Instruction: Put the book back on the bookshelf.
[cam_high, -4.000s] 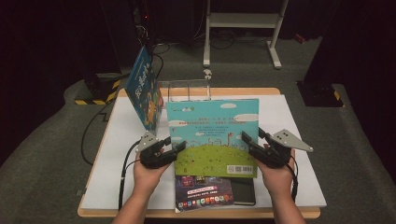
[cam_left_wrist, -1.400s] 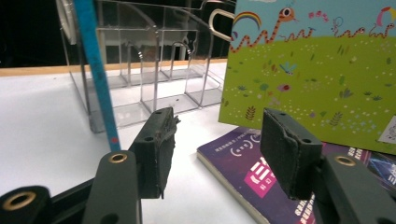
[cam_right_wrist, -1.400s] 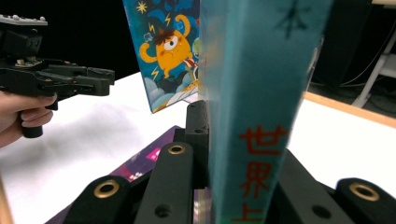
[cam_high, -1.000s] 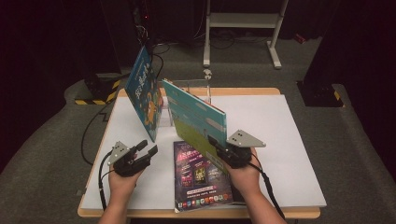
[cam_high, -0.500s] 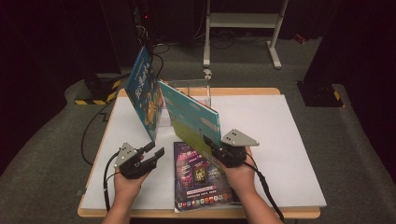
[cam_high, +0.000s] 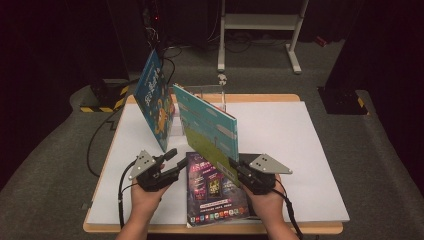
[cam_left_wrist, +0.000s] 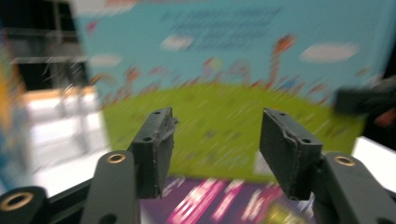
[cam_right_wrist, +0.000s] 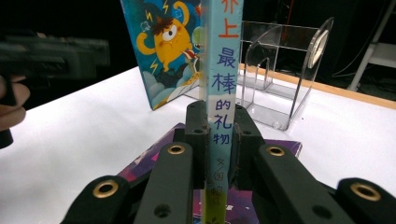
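White tabletop (cam_high: 280, 150): my right gripper (cam_high: 248, 176) clamped the upright teal picture book (cam_high: 210, 131) by its spine, left gripper (cam_high: 165, 169) agape, clear acrylic rack (cam_high: 212, 97) unfilled.

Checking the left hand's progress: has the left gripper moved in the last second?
Yes. The left gripper moved right, toward the purple book lying flat.
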